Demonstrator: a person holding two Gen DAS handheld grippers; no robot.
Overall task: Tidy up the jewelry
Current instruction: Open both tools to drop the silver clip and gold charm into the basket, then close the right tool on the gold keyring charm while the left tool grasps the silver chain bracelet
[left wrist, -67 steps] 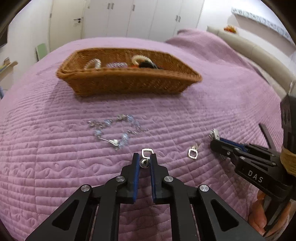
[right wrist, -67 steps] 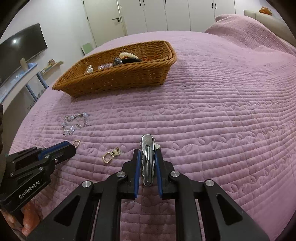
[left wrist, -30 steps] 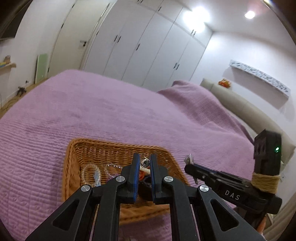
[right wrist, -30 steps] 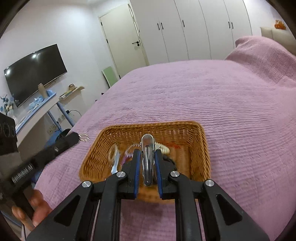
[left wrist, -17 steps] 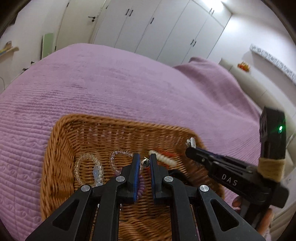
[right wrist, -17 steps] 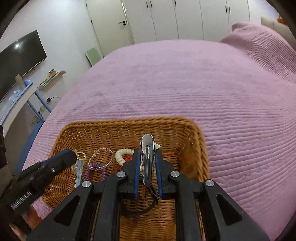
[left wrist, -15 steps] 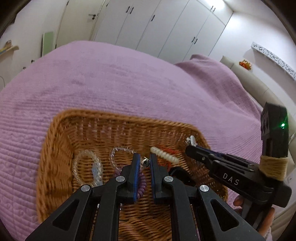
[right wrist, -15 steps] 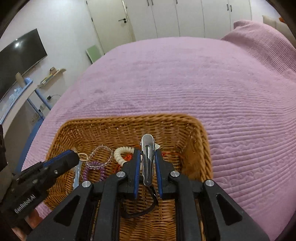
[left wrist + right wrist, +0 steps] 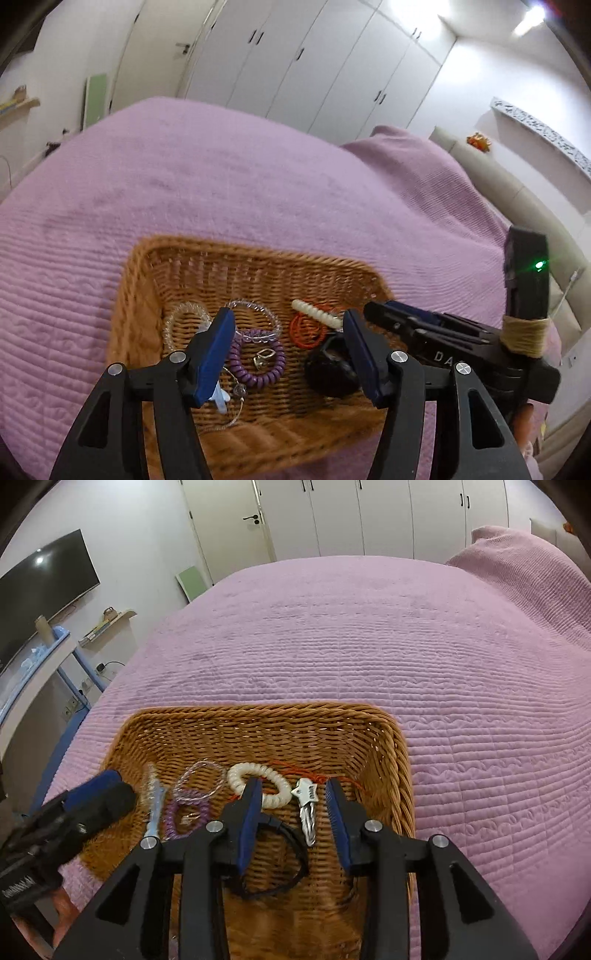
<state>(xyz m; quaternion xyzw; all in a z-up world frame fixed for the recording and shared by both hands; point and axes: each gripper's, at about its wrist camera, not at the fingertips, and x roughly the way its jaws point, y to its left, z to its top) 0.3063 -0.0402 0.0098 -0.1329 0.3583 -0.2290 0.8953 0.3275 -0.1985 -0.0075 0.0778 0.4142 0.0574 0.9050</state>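
Both tools hang over the wicker basket (image 9: 400,760), which sits on the purple bed (image 9: 461,664), each tilted down toward the contents. The left tool (image 9: 288,347) has its jaws spread wide and holds nothing; between its fingers lies a purple coil (image 9: 256,363) with a small metal clasp (image 9: 263,358) resting inside its ring, and just beyond it a clear bead bracelet (image 9: 258,321). An orange coil (image 9: 308,330), a white coil (image 9: 316,314) and a black item (image 9: 332,369) lie toward the basket's right side. The right tool (image 9: 293,812) is also spread wide and empty; a silver clip (image 9: 307,808) lies on the basket floor between its fingers, touching neither. The white coil (image 9: 258,784) sits just past its left finger, and a black band (image 9: 284,860) curls below. In the right wrist view, the left tool (image 9: 99,797) reaches in from the left over the basket's edge; in the left wrist view, the right tool (image 9: 384,310) comes in from the right at the basket's near corner.
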